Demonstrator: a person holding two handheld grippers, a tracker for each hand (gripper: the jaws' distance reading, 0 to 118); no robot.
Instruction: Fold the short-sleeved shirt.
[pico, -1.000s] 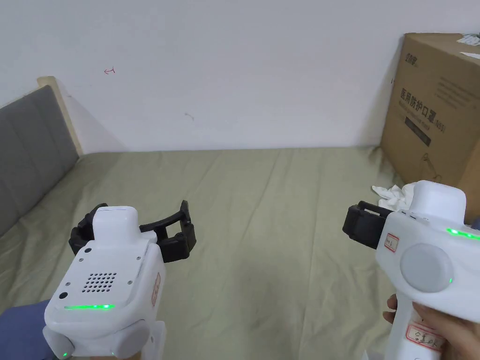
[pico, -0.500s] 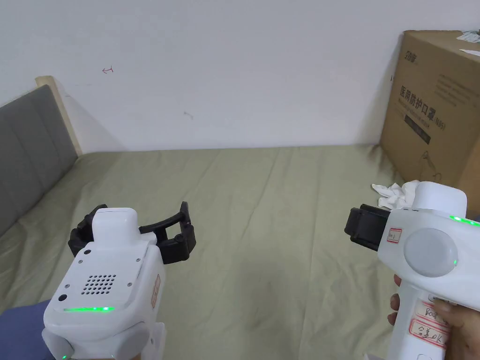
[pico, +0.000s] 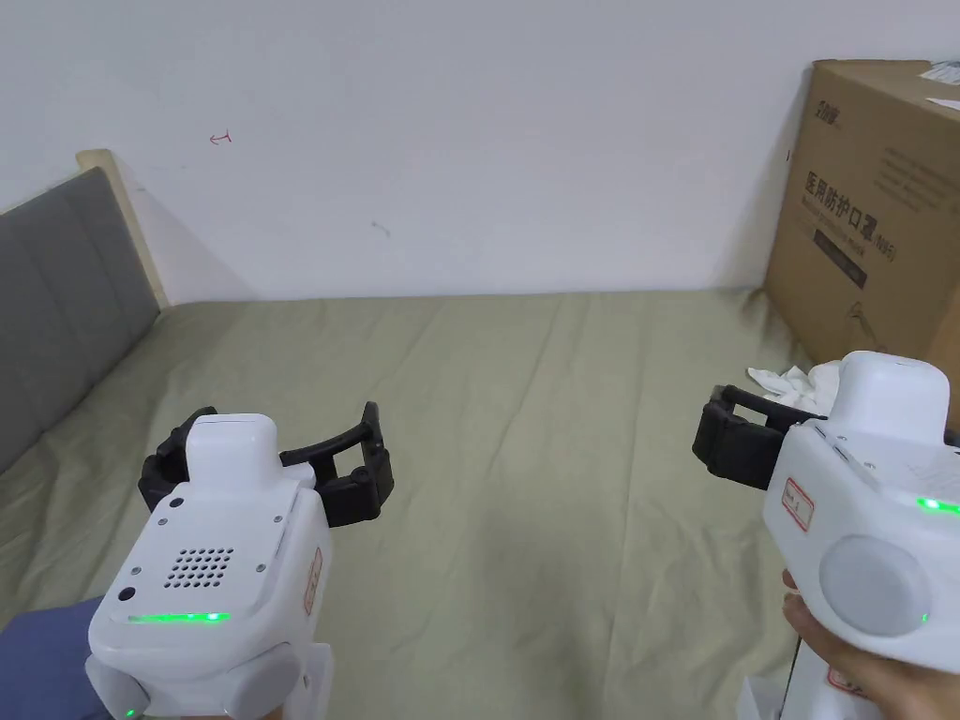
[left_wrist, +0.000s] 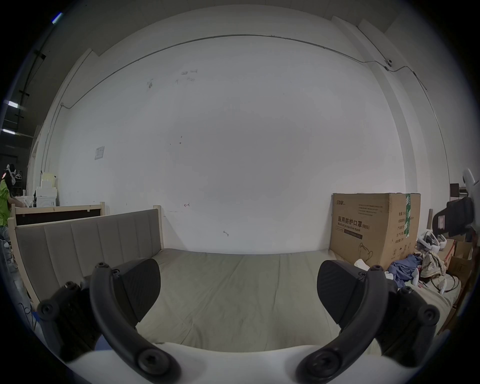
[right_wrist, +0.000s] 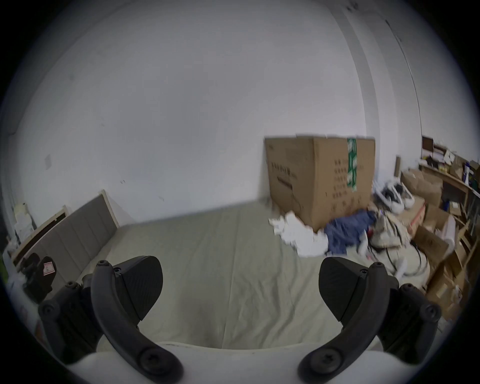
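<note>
A crumpled white garment (pico: 792, 382) lies on the olive bed sheet (pico: 544, 441) at the foot of the cardboard box; its shape is too bunched to tell the sleeves. It also appears in the right gripper view as a white garment (right_wrist: 298, 233) ahead and to the right of the jaws. My left gripper (pico: 281, 436) hovers open over the near left of the bed, nothing between its jaws (left_wrist: 239, 285). My right gripper (pico: 797, 427) is held open (right_wrist: 240, 285) just short of the white garment, not touching it.
A large cardboard box (pico: 877, 216) stands on the bed's right end against the white wall. Blue clothing (right_wrist: 348, 231) and other clutter lie beside it. A grey padded headboard (pico: 61, 300) bounds the left. A person in green (left_wrist: 4, 202) stands far left.
The right gripper has tilted in the hand and risen a little, its jaws now nearer the white garment. The left gripper has stayed where it was.
</note>
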